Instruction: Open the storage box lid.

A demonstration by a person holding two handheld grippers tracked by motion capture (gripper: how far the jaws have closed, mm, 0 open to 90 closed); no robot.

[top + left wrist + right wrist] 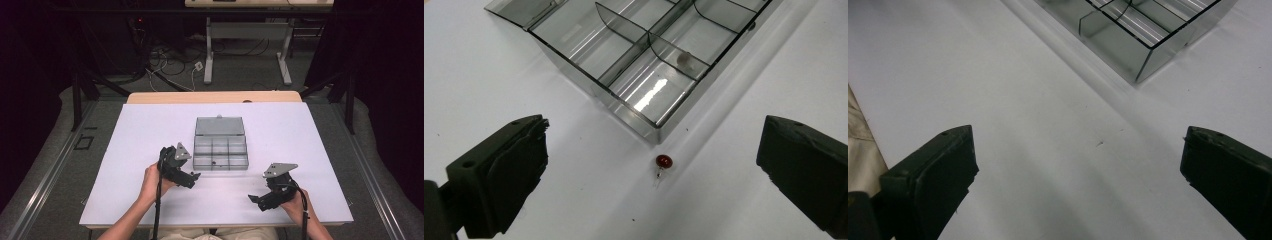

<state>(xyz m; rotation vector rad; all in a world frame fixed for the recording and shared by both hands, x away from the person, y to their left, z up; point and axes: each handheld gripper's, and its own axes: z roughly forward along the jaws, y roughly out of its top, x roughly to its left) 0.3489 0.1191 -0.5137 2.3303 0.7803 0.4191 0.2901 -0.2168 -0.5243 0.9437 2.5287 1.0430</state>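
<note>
- Left gripper: black two-jaw tool with a grey three-cornered plate, held in the person's left hand above the white table surface, towards its near edge and left of centre. Its jaws stand wide apart with nothing between the pads.
- Small red round-headed component with thin wire legs: in the left gripper view it lies on the bare surface, just beside the near corner of the box but apart from it, roughly midway between the two open jaws and beyond their tips. No pad touches it.
- Clear grey plastic compartment box: rests flat near the middle of the surface, its hinged lid folded open and lying flat on the far side. Dividers split it into two rows of compartments.
- Box contents: the left gripper view shows one small pale round item in a compartment along the box's front row. What it is cannot be told.
- Right gripper: same make, held in the right hand near the near edge, right of centre, well apart from the box. Its jaws also stand wide, bare surface between them.
</note>
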